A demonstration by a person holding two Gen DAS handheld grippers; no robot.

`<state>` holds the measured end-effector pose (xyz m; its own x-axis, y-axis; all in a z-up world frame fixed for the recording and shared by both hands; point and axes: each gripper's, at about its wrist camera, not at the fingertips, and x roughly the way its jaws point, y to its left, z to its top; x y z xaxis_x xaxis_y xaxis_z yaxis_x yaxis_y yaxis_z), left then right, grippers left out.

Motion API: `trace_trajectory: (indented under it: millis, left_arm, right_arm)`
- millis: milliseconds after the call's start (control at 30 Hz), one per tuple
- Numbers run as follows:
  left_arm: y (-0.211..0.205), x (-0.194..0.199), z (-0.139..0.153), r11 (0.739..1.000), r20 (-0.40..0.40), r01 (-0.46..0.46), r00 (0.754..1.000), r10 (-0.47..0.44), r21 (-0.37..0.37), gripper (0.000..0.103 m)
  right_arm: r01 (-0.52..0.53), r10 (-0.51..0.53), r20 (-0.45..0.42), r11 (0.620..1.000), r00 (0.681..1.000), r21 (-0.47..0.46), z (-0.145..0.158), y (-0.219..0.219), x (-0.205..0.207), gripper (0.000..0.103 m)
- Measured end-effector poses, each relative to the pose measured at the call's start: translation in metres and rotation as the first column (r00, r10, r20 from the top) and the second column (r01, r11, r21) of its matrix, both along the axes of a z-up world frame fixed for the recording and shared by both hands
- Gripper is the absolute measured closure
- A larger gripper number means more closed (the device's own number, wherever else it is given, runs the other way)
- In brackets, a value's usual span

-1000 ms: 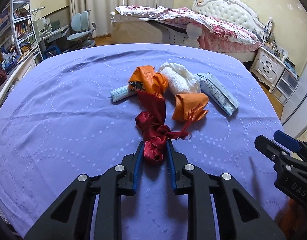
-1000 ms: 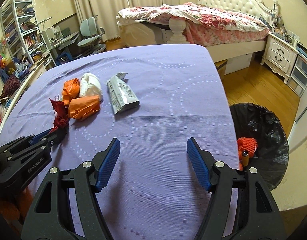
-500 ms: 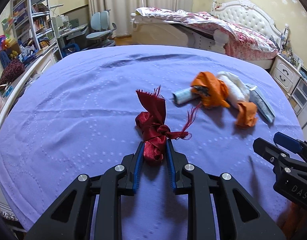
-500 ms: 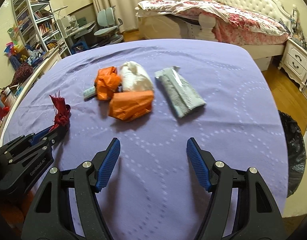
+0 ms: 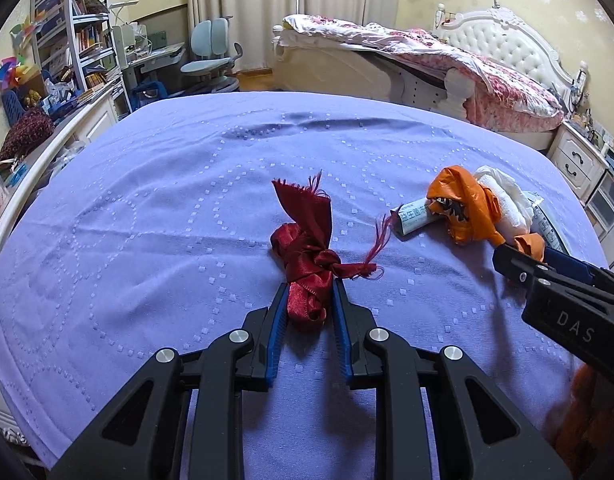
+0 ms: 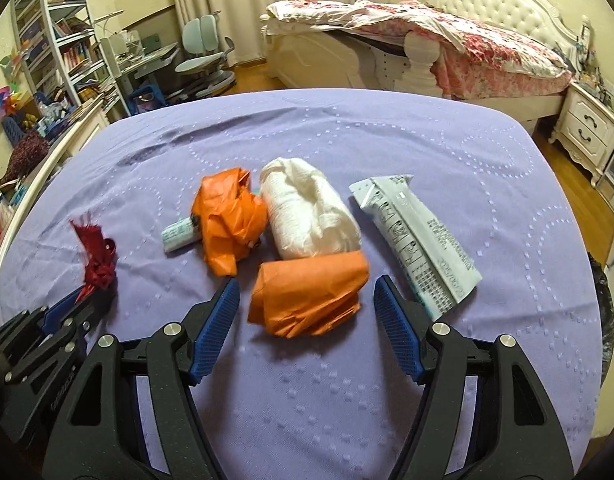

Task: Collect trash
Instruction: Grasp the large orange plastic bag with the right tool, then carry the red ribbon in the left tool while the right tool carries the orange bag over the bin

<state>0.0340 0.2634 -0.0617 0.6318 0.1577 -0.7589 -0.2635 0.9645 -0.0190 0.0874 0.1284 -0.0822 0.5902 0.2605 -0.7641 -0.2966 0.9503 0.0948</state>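
Observation:
My left gripper [image 5: 307,294] is shut on a knotted dark red ribbon [image 5: 307,248] and holds it over the purple tablecloth [image 5: 147,208]; the ribbon also shows at the left of the right wrist view [image 6: 97,256]. My right gripper [image 6: 307,292] is open, its jaws on either side of a crumpled orange wrapper [image 6: 311,292] without touching it. Behind that lie a second orange wrapper [image 6: 227,220], a white wad [image 6: 307,212], a small rolled label [image 6: 179,236] and a pale blue pouch [image 6: 419,240].
A black trash bag [image 6: 607,312] shows past the table's right edge. A bed [image 6: 447,44], a nightstand [image 6: 587,128], a desk chair [image 6: 203,64] and bookshelves [image 6: 47,52] stand around the table. The tablecloth is wrinkled at the far side.
My right gripper has swung left from the trash bag and closed in on the orange wrapper. My left gripper has carried the red ribbon away to the left of the pile.

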Motion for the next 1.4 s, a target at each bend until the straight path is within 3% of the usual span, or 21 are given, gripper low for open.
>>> trace_trajectory:
  millis: [100, 500, 900, 1400]
  left_arm:
    - [0.002, -0.001, 0.000, 1.000, 0.003, 0.000, 1.000, 0.000, -0.011, 0.079]
    - [0.000, -0.007, 0.003, 1.000, 0.018, 0.016, 1.000, -0.016, -0.024, 0.079]
    - [-0.025, -0.022, 0.008, 0.998, 0.044, 0.049, 0.998, -0.048, -0.032, 0.079]
    - [-0.101, -0.034, 0.026, 0.982, 0.099, 0.185, 0.978, -0.182, -0.023, 0.079]
  right_arm:
    - [-0.008, 0.008, 0.004, 1.000, 1.000, -0.001, 0.000, -0.005, -0.003, 0.051]
    - [-0.062, 0.062, -0.012, 0.997, 0.998, 0.043, 0.004, -0.036, -0.025, 0.053]
    - [-0.061, 0.060, 0.021, 0.998, 0.998, 0.025, 0.005, -0.060, -0.049, 0.053]
    - [0.063, -0.067, 0.088, 0.997, 0.994, 0.044, 0.021, -0.134, -0.067, 0.053]
